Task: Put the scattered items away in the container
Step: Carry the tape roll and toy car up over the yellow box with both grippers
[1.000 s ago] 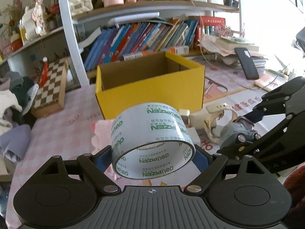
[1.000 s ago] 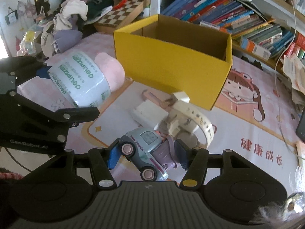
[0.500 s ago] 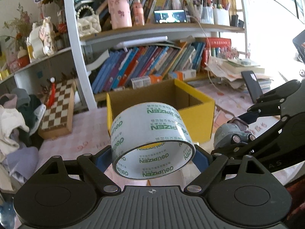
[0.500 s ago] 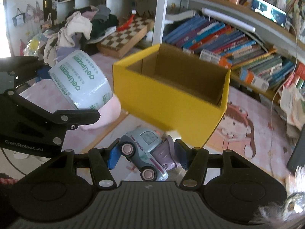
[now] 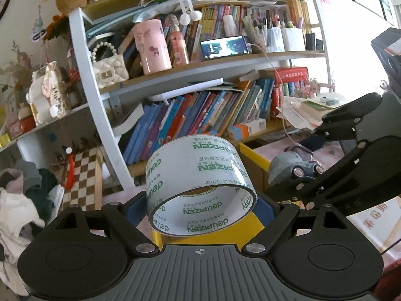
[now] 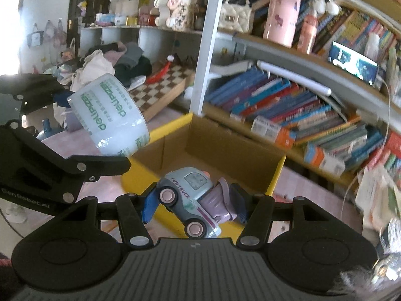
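Left hand-held gripper (image 5: 201, 204): jaws set wide, blue pads pressed against opposite sides of a roll of clear tape (image 5: 200, 184) with green lettering; roll clamped between them, its open core tilted toward the camera, clear of the table. Right hand-held gripper (image 6: 193, 204): jaws at a middling spread, closed on a pale blue toy truck (image 6: 191, 200) with pink wheels and a lilac rear part; truck sits nose-up and tilted between the blue pads. Container: yellow cardboard box (image 6: 275, 175), brown inside, top open, standing on the pink-patterned table (image 6: 295, 188) in front of a bookshelf (image 6: 288, 105). In the right wrist view the truck hangs over the near wall of the box, and the tape roll, seen at left, is beside the box's left corner. In the left wrist view the yellow box edge (image 5: 253, 156) shows behind and below the roll. Box interior, where visible, is bare cardboard.
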Motion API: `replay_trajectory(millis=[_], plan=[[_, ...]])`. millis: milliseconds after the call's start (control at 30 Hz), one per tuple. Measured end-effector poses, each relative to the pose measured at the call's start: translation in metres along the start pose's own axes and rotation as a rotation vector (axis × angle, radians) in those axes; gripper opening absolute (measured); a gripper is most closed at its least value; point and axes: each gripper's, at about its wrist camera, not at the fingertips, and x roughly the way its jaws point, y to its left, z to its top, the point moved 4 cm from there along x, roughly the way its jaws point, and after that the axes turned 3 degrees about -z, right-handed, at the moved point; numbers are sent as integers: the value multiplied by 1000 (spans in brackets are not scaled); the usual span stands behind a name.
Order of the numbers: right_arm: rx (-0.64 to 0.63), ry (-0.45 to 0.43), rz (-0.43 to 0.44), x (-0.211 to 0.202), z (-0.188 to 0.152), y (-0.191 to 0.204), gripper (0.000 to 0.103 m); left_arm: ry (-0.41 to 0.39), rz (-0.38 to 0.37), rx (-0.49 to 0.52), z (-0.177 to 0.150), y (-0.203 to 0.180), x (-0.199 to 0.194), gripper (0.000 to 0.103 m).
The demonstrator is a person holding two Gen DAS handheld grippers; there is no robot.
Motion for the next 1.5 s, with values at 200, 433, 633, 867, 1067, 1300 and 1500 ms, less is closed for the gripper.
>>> replay_trajectory(millis=[200, 433, 633, 867, 1067, 1300, 1500], plan=[[30, -20, 21, 38, 19, -33, 57, 7, -10, 55, 16, 0, 42, 88], [-47, 49, 51, 98, 29, -59, 57, 107, -20, 52, 15, 11, 103, 88], [-241, 150, 71, 157, 26, -65, 57, 240, -33, 107, 10, 12, 155, 88], [-438, 250, 153, 204, 14, -56, 57, 345, -61, 168, 3, 14, 196, 89], [-534, 350, 209, 233, 0, -54, 57, 443, -72, 144, -13, 21, 220, 89], [-568, 418, 292, 243, -3, -52, 57, 531, -97, 172, -28, 14, 231, 89], [-625, 438, 283, 249, -8, -51, 57, 570, -106, 166, -32, 14, 233, 89]])
